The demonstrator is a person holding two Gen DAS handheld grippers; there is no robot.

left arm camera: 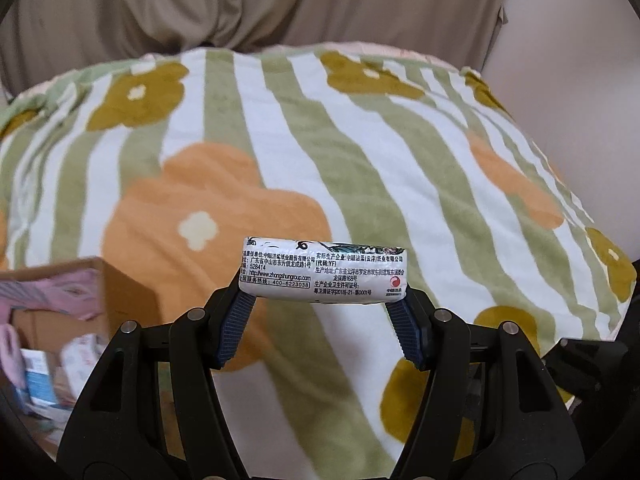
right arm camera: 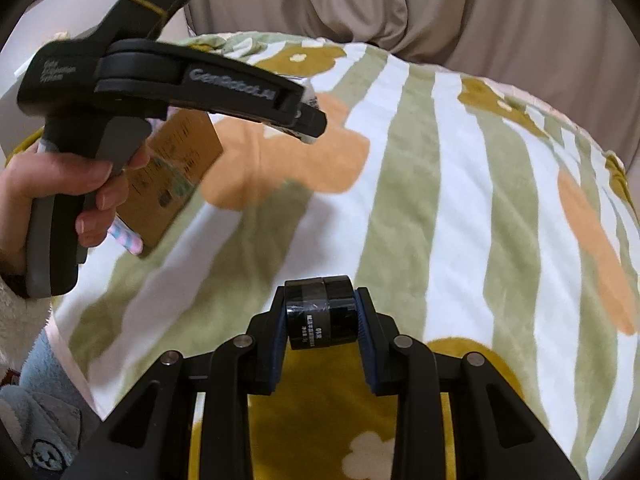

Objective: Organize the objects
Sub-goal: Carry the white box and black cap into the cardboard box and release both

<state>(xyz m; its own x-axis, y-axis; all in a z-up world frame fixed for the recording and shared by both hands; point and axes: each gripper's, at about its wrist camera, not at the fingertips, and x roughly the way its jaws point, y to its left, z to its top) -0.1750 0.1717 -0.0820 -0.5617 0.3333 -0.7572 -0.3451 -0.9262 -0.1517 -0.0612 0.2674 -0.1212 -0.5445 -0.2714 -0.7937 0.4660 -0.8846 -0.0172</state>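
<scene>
My left gripper [left arm camera: 323,294] is shut on a white tissue pack [left arm camera: 322,271] with printed text, held crosswise above the blanket. My right gripper [right arm camera: 322,314] is shut on a short black roll of tape [right arm camera: 321,312], its blue pads pressing both flat sides. The right wrist view also shows the left gripper's black body [right arm camera: 168,84], held by a hand [right arm camera: 68,192] at the upper left, with a white sliver of the pack at its tip. A brown cardboard box [left arm camera: 60,320] sits at the lower left of the left wrist view.
A striped green-and-white blanket [left arm camera: 360,152] with orange and olive flowers covers the surface. Beige fabric [left arm camera: 280,0] rises behind it. The box holds pink cloth [left arm camera: 60,288] and small packets [left arm camera: 40,376]. Its brown side [right arm camera: 172,176] shows behind the hand. A fleecy sleeve [right arm camera: 24,320] is at the left edge.
</scene>
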